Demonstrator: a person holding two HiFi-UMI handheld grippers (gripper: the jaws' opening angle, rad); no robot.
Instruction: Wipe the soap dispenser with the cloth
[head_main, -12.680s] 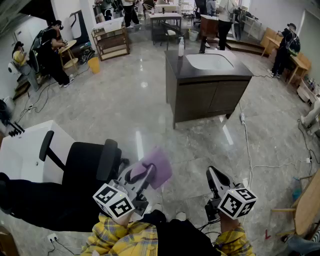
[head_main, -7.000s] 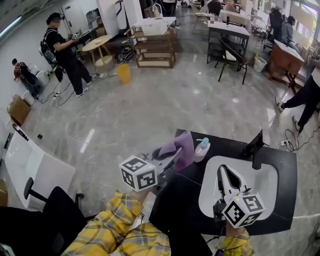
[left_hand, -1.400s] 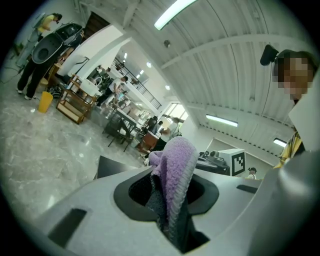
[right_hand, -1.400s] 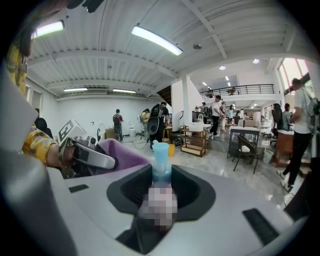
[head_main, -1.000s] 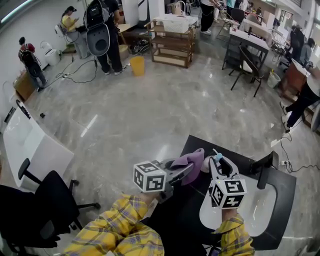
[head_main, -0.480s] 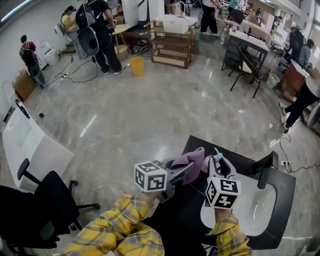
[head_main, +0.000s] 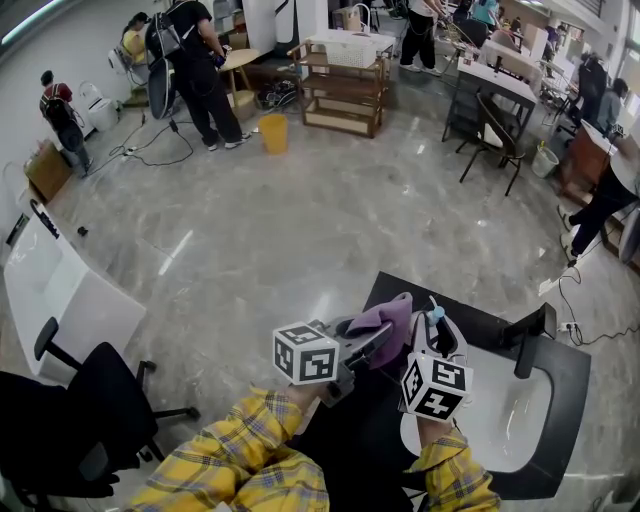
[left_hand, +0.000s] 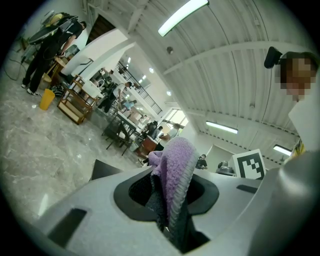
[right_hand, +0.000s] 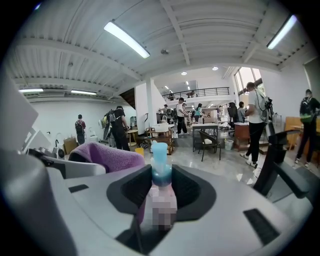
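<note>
While tight on cloth (head_main: 383, 316), left claw (head_main: 384, 338) beside right claw (head_main: 434, 334), tight on soap dispenser (right_hand: 161, 175).

I work in a big open lab hall: polished grey stone floor (head_main: 330, 200), a wooden rack (head_main: 345, 100), work tables (head_main: 497, 82), chairs (head_main: 495, 135), loose cables (head_main: 150, 135), people (head_main: 195, 60) at stations, strip lights (right_hand: 127, 40) under a ribbed ceiling (right_hand: 200, 30), and a freestanding washbasin counter (head_main: 475, 318).
</note>
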